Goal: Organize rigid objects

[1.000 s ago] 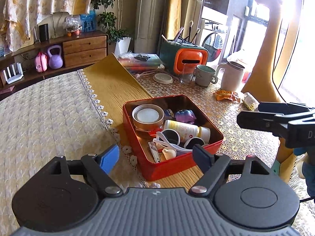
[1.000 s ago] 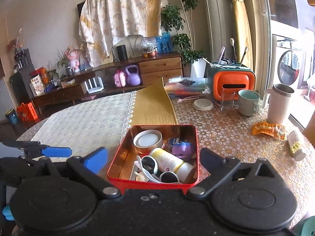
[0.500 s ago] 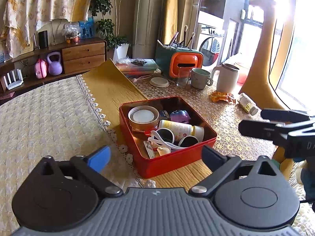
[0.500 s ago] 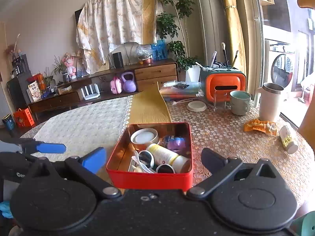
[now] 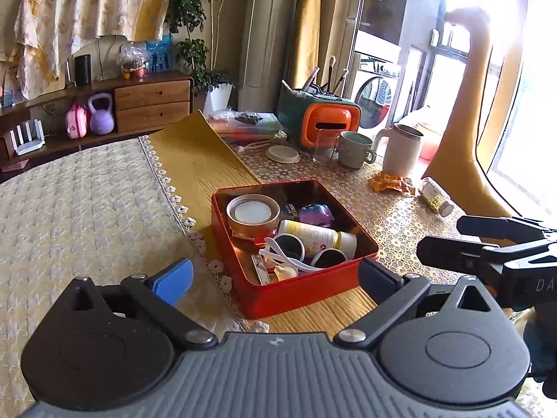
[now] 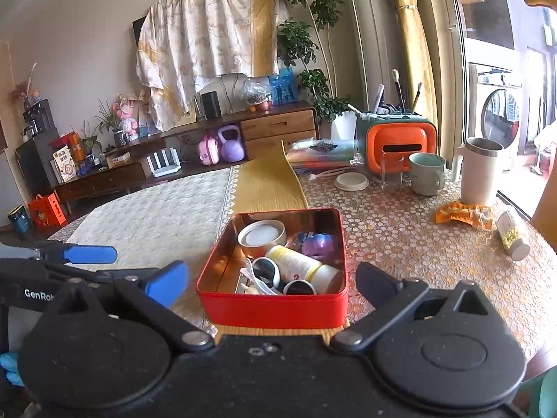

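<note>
1. Both grippers hang back from the table edge with their jaws spread wide and nothing between them: the left gripper (image 5: 275, 275) frames the near-left corner of the red tin (image 5: 296, 292), and the right gripper (image 6: 271, 278) is squared up to its near wall (image 6: 275, 308). I read this as a hands-off pose, taken so that both cameras look down into the tin.

2. That tin sits on the yellow runner (image 5: 198, 160), just beside the lace cloth (image 5: 400, 219), where either tool can reach it.

3. Inside, the round lidded can (image 5: 253, 214) sits at the back-left, the purple toy (image 5: 316, 214) at the back-right, and the white bottle (image 5: 313, 235) lies on its side across the middle. The white sunglasses (image 5: 306, 252) rest partly on the bottle, and a small metal piece (image 5: 260, 268) sits near the front; I cannot tell what it is.

4. I judge the gathering mostly done, since the small rigid items are already collected here.

5. Well apart on the right lie a small jar of yellow beads (image 6: 511, 235) and an orange wrapper (image 6: 463, 213). Whether either belongs in the tin I cannot tell; the jar is nearer my right tool.
</note>
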Action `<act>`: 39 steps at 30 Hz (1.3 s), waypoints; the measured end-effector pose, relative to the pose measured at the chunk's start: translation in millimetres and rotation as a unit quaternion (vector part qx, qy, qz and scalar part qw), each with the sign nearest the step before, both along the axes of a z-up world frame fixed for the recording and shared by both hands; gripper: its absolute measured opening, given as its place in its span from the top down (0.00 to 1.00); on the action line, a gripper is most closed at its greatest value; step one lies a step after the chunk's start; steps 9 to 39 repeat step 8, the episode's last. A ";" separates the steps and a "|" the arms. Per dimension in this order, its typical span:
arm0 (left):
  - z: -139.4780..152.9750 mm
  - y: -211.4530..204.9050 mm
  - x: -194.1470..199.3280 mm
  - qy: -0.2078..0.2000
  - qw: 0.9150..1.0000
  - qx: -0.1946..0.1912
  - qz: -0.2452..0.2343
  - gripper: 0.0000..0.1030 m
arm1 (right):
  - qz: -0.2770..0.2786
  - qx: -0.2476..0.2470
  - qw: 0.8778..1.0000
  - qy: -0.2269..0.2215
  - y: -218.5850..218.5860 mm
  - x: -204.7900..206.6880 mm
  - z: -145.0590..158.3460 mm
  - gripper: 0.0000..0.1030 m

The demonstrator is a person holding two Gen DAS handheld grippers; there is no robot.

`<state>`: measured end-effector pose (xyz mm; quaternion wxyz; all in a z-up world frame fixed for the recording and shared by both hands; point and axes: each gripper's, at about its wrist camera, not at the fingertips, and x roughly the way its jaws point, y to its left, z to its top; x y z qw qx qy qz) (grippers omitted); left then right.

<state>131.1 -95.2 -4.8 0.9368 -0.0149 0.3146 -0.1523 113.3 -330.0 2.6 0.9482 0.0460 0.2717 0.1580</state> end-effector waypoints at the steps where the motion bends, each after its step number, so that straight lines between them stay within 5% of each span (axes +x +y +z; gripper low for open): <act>1: 0.1 0.2 -0.2 -0.001 1.000 0.001 0.001 0.01 | 0.000 0.000 1.000 0.001 0.5 -0.4 -0.2 0.00; 39: 0.8 3.4 0.7 0.002 1.000 0.003 0.005 0.01 | -0.001 0.002 1.000 0.005 0.5 -0.2 -1.7 0.00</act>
